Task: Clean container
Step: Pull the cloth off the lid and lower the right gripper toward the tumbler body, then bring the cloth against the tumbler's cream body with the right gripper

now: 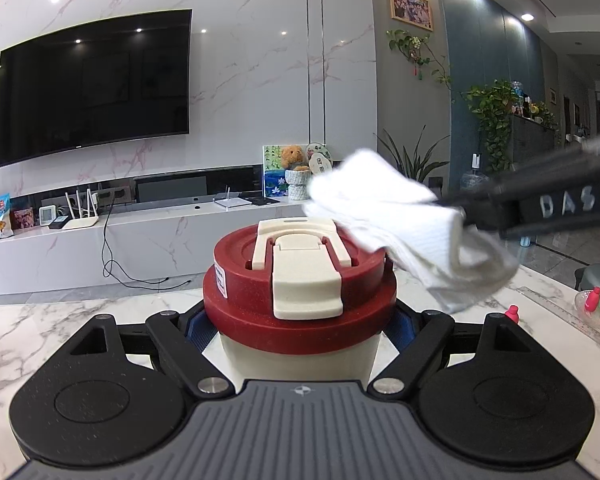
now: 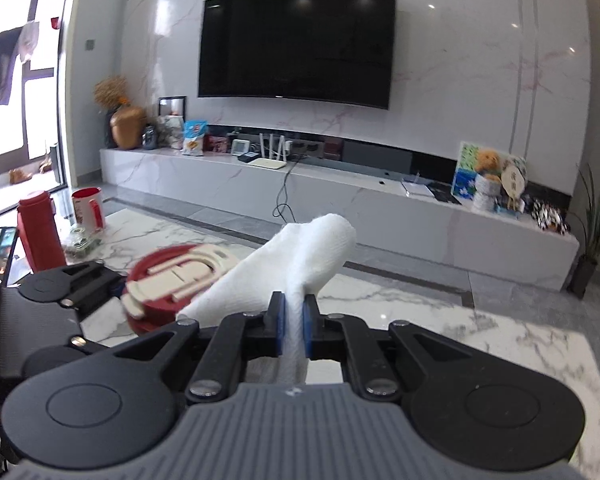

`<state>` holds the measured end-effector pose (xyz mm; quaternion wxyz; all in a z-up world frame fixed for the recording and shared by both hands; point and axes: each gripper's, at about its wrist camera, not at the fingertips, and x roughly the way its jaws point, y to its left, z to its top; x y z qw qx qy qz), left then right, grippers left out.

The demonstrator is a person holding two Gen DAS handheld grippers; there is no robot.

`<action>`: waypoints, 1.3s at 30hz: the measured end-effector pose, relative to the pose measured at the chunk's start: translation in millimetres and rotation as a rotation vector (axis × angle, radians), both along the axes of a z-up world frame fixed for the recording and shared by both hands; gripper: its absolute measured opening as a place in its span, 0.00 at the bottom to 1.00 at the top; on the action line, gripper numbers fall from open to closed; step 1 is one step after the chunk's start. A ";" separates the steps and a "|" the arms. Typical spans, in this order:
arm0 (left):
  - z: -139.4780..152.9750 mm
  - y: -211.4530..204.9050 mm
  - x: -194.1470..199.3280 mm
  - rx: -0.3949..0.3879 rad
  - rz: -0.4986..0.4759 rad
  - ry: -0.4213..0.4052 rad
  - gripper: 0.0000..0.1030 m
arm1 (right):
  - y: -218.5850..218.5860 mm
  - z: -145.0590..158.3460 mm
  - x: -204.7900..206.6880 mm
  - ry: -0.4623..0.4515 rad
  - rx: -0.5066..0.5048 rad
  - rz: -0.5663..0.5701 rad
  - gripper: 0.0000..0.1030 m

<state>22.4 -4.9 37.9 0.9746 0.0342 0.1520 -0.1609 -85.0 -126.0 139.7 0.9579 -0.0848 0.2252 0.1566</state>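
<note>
The left gripper [image 1: 300, 320] clamps the cream container [image 1: 300, 356] below its red lid [image 1: 300, 264]; the right gripper [image 2: 294, 320] pinches a folded white cloth [image 2: 300, 256] against the lid's edge.

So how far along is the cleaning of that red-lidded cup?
Done: the left gripper has the cup clamped, and the right gripper is shut on a folded white cloth. In hand: the cloth is at the red lid's right edge. Left: wiping the lid and cream body. How clean it is, I can't tell.
</note>
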 end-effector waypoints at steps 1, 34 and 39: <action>0.0 -0.2 -1.1 -0.001 0.000 0.000 0.79 | -3.9 -5.0 0.6 0.007 0.011 -0.012 0.10; -1.3 -0.2 -17.6 -0.011 0.039 -0.020 0.80 | -30.6 -143.8 19.3 0.245 -0.092 -0.077 0.10; 0.0 0.0 -18.5 -0.012 0.041 -0.020 0.80 | -34.2 -144.8 20.1 0.239 -0.089 -0.079 0.14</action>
